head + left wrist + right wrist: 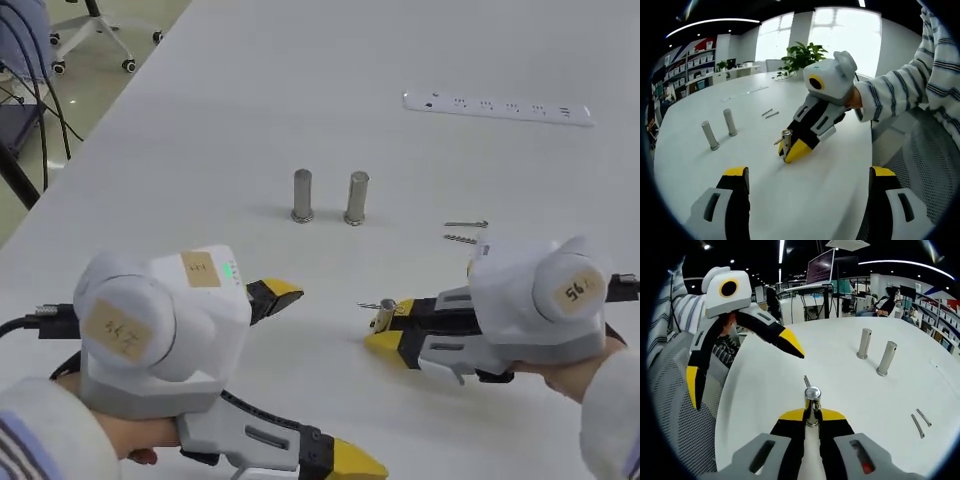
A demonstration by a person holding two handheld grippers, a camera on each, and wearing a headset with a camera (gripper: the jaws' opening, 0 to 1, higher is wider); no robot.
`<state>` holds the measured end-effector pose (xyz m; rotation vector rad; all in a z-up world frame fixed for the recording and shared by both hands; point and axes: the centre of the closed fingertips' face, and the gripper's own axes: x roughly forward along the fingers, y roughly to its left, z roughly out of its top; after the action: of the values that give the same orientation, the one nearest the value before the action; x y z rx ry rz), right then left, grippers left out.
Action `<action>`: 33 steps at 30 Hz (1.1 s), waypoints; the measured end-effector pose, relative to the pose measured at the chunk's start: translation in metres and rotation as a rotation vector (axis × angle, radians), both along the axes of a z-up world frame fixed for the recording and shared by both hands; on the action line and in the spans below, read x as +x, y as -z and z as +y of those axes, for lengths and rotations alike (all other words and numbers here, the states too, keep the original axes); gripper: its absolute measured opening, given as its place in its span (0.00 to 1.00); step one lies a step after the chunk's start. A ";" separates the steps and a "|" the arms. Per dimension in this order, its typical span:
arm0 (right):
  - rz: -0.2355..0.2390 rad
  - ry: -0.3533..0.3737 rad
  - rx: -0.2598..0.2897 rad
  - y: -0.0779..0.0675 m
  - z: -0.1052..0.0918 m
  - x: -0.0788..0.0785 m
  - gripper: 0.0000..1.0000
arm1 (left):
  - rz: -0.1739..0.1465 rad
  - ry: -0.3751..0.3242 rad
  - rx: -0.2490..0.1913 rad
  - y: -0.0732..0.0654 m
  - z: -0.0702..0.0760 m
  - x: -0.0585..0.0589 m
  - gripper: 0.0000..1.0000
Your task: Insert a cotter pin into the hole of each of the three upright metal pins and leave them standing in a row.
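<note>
the first of the three pairings looks to be in hand. the right hand-held gripper (388,322) sits low over the desk (200,110) with its jaws clamped together on a metal pin (812,404), held near the person and well apart from the row. a thin cotter pin (778,142) juts out sideways near that pin's head, so it seems to be in the hole, though i cannot tell how far through. the left hand-held gripper (332,379) faces it from across the desk, jaws wide apart with nothing between them and its upper tip aimed toward the held pin. further back the left upright pin (302,195) and the right upright pin (357,198) stand side by side, near each other but not touching; their holes are too small to read. the far spare cotter pin (466,224) and the near spare cotter pin (460,239) lie flat just beyond the right hand-held gripper. my judgement is that the next move calls for the open left jaws to steady or press the cotter pin home if it is short. the held pin should then be stood upright in line with the other two, without knocking them.
</note>
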<state>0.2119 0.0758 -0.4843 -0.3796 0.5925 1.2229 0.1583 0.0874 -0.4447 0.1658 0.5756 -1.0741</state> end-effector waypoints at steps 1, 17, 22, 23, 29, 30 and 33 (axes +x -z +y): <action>-0.008 0.005 0.007 -0.002 0.002 0.004 0.04 | 0.000 0.000 0.001 0.000 0.000 0.000 0.99; -0.046 0.007 0.018 -0.004 0.019 0.039 0.04 | 0.031 -0.018 0.007 0.006 0.005 -0.002 0.99; -0.030 0.010 0.030 -0.002 0.022 0.040 0.04 | 0.035 -0.016 0.010 0.007 0.005 -0.002 0.99; -0.032 0.007 0.029 -0.001 0.023 0.040 0.04 | 0.036 -0.016 0.009 0.007 0.005 -0.002 0.99; -0.035 -0.001 0.024 0.000 0.025 0.040 0.04 | 0.046 -0.037 0.014 0.009 0.008 0.000 0.99; -0.038 -0.006 0.024 0.000 0.025 0.039 0.04 | 0.049 -0.037 0.014 0.009 0.008 0.000 0.99; -0.039 -0.012 0.023 0.002 0.026 0.039 0.04 | 0.049 -0.033 0.019 0.009 0.008 -0.001 0.99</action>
<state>0.2506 0.1016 -0.4862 -0.3876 0.5426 1.2301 0.1573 0.0950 -0.4540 0.1460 0.6307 -1.0437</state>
